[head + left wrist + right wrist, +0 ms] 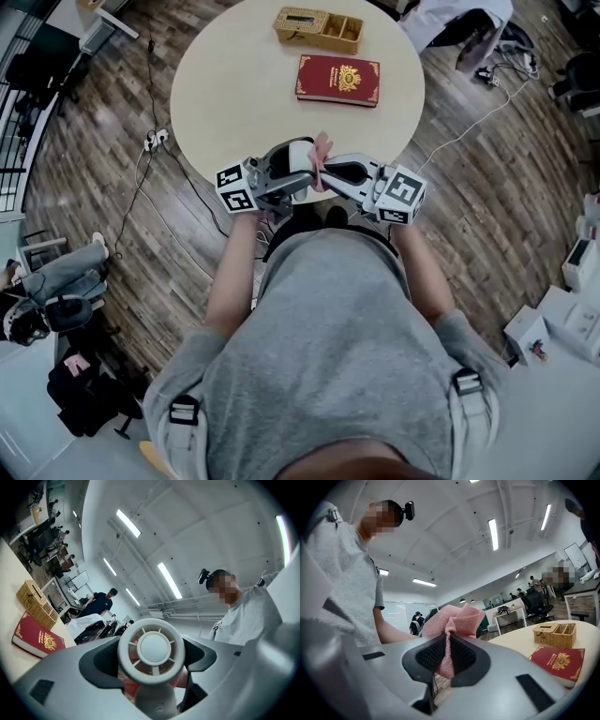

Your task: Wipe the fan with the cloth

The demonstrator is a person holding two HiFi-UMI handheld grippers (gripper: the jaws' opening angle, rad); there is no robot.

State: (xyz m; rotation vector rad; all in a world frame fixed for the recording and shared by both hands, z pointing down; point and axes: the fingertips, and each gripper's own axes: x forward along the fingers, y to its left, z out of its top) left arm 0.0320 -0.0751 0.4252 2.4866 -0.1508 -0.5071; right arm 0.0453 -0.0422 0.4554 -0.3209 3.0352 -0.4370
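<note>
Both grippers are held up close together off the near edge of the counter [234, 84], jaw tips facing each other. Left gripper [292, 176]: jaws clenched on the small white fan [151, 648] at its neck, the round grille standing up between them. Right gripper [449, 656]: jaws grasping the pink cloth [452, 625], pinched at a fold, with a loose bunch puffing out past the tips. Pink shows through the grille slots, so the cloth sits just behind the fan head; I cannot tell whether it is pressed on. Step in hand looks like the wipe itself, at or near its start. The next move calls for the bunched cloth dragged across grille and rim while the left jaws hold firm and turn fresh faces toward it. Red book [338, 80] and wicker basket [319, 28] lie well ahead of both jaws, uninvolved.
</note>
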